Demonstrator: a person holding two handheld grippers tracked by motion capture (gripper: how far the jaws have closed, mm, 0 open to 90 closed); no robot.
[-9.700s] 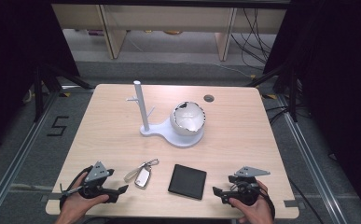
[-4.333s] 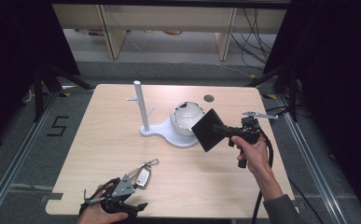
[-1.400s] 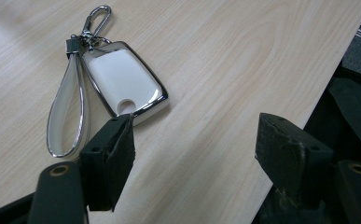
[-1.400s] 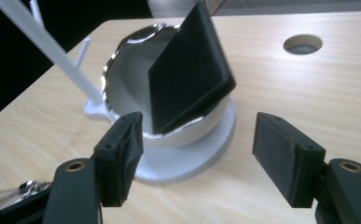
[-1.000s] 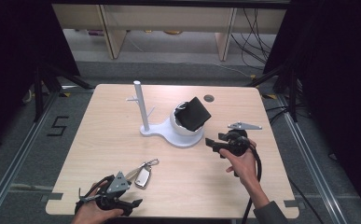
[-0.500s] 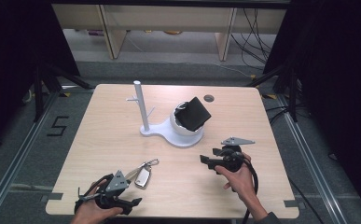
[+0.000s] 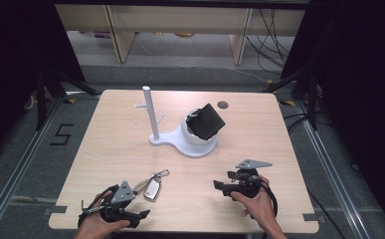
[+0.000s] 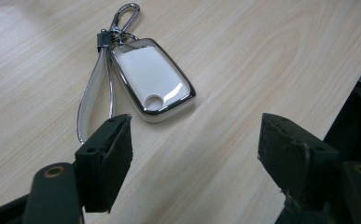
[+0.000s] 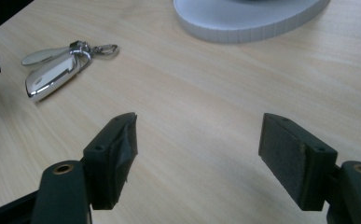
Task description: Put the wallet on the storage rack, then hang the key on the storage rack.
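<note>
Since the wallet (image 7: 207, 121) went into the white bowl stand (image 7: 195, 142), the right gripper (image 7: 219, 186) has dropped back to the pale wood-grain bench (image 7: 259, 124), jaws spread, just been opening, empty. Left gripper (image 8: 194, 149), spread, faces the glossy white key fob (image 8: 152, 79); best pinch its rounded sides, avoiding the strap.

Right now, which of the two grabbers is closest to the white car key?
The left gripper, at the table's near left edge. The key fob lies just ahead of its open jaws; the right gripper sits farther off, jaws empty.
</note>
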